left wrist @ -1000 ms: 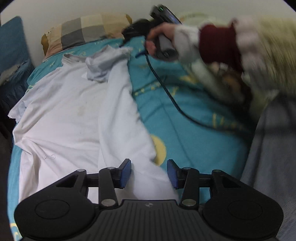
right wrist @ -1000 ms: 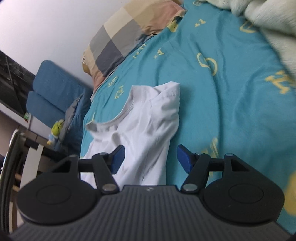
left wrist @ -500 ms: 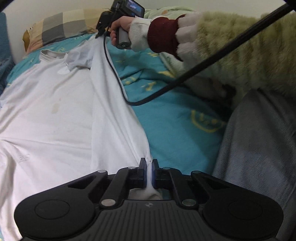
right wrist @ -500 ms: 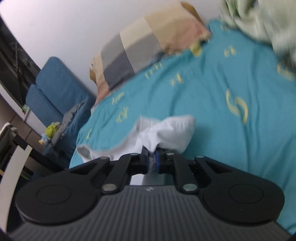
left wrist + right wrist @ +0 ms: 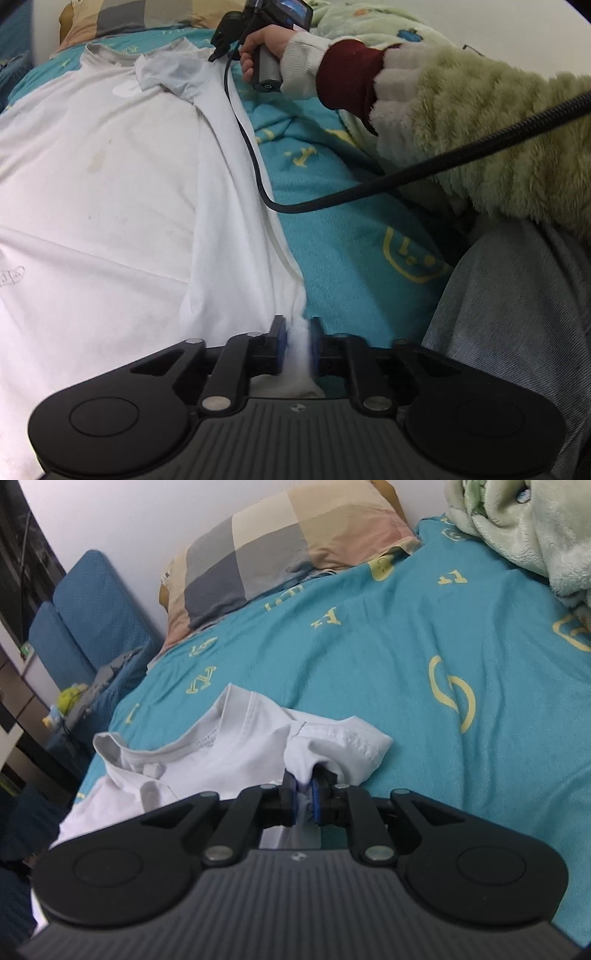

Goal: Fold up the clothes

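Lying spread over the left half of the teal bedsheet (image 5: 354,236), the white T-shirt (image 5: 110,177) has its collar at the far end and its right side already doubled in along a long crease. A second ago both tongs hung open above the cloth; half a second ago each had closed on it, and they keep that hold now. The left gripper (image 5: 296,341) pinches the near right hem, a wad of white filling the narrow gap between its blue pads, while the right gripper (image 5: 303,799) is clamped on the bunched right sleeve (image 5: 343,744) just beside the collar (image 5: 177,744). With both ends of that edge held, I judge a lengthwise fold toward the left is in hand; how much folding is left I cannot settle. Further right, the black cable (image 5: 258,173) from the far tool trails across the folded strip and could drag it. A checked pillow (image 5: 284,546) lies far off, a fleecy blanket (image 5: 517,524) at the far right, neither touching the shirt.
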`<state>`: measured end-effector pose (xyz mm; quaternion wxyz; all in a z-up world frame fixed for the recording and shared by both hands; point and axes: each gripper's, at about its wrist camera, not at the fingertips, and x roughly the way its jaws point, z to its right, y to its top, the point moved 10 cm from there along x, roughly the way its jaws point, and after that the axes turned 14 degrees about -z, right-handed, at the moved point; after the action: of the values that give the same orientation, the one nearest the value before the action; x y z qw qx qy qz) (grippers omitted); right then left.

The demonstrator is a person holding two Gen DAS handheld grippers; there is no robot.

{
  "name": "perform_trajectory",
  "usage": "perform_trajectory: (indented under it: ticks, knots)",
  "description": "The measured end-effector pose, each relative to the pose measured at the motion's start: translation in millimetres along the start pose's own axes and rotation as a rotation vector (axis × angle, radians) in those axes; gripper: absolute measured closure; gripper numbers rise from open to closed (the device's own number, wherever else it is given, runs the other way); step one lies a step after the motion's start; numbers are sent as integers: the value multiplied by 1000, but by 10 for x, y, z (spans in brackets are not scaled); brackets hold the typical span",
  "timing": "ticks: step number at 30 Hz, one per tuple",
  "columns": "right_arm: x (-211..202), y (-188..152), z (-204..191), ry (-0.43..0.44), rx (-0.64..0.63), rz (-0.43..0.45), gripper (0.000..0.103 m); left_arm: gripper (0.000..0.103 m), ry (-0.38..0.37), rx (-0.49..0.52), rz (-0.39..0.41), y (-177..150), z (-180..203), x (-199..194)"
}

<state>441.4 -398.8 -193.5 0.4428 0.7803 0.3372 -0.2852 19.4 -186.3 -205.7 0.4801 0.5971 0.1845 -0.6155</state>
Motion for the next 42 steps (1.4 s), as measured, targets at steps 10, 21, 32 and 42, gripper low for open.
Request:
perform_trajectory:
  ticks: [10,21,32,42]
  knots:
    - [-841,-202,-369,-17,-51,36,39,37,125,-48,160,166,-261,-527]
    - [-2068,-905,-924,19,-112,82,39,32,231,-101,312,180,-519,-1125]
    - [-2628,-1889,-1502,69,-190,89,39,27,227,-236,411,92,-892,-1628]
    - [-2554,-2352,-1652,113,-130,51,39,25,-98,-828,486,451,-2811,-1763]
